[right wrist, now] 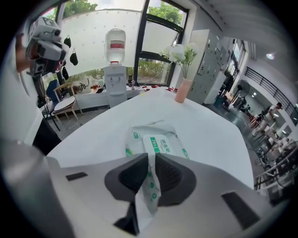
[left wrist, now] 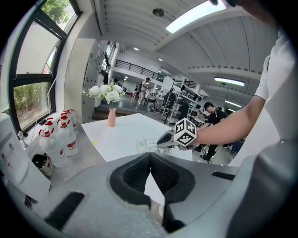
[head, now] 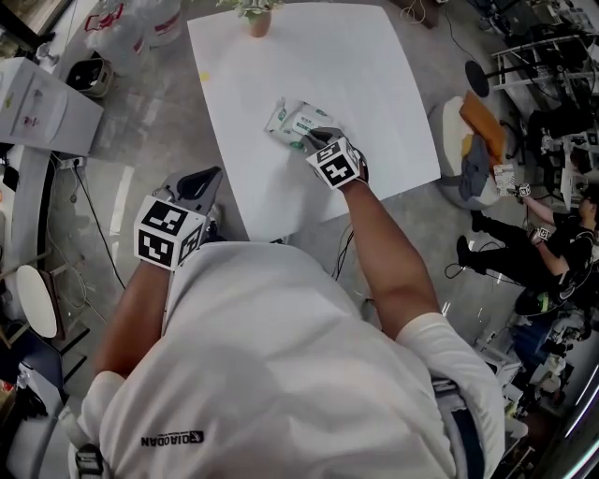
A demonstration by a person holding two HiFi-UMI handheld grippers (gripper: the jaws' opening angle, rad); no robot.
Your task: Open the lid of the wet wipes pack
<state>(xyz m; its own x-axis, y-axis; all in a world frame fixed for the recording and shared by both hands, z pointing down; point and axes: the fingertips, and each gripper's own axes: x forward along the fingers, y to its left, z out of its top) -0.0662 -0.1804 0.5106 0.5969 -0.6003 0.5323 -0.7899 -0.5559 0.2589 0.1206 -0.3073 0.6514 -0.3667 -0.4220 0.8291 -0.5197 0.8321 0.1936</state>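
The wet wipes pack [head: 296, 122] lies on the white table [head: 281, 56], a white and green soft pack with a flat lid [right wrist: 160, 145] on top, lying closed. My right gripper [head: 316, 140] reaches it from the near side. In the right gripper view the pack's near wrapper end runs between the jaws, and the right gripper [right wrist: 151, 157] is shut on it. My left gripper [head: 201, 183] hangs off the table's near left corner, away from the pack. In the left gripper view the left gripper [left wrist: 150, 155] has its tips together and nothing between them; the pack [left wrist: 146, 143] shows far ahead.
A pink vase [head: 259, 22] with white flowers stands at the table's far edge. Bottles [left wrist: 60, 137] sit on the floor to the left. A seat piled with clothes [head: 473, 150] and a seated person [head: 552, 245] are to the right. A water dispenser [right wrist: 115, 62] stands by the window.
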